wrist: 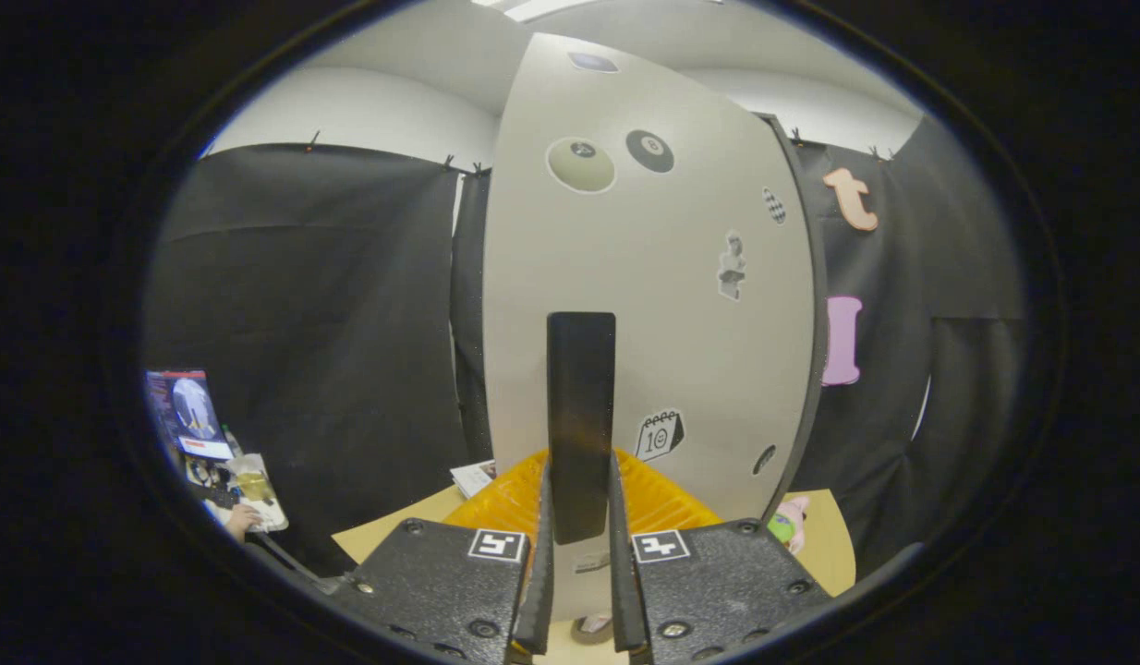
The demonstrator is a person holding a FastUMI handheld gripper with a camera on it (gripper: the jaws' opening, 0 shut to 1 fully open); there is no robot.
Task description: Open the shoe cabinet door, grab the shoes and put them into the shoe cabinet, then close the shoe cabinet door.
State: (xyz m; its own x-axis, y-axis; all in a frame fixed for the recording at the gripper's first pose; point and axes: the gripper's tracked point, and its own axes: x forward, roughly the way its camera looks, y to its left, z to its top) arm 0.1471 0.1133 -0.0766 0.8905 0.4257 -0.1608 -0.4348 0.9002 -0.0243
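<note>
The gripper (pixel 581 591) clamped both fingers on the dark handle (pixel 581 425) of the pale, stickered shoe cabinet door (pixel 644 277); a yellow object (pixel 662 503) behind was largely hidden, its nature unclear.

Black cloth wall (pixel 311 305), white ceiling (pixel 385 111) above, tan table (pixel 394 531)

A tan surface (pixel 833 554) carries an orange basket (pixel 505 503) with a ribbed wall. Just left of the basket, a white booklet (pixel 473 477) lies on the surface. Right of the basket, near the surface's far edge, sits a small pink and green toy (pixel 787 522). Well left of the basket, a person's hand (pixel 240 521) rests beside papers (pixel 256 489) and a blue poster (pixel 187 411).
</note>
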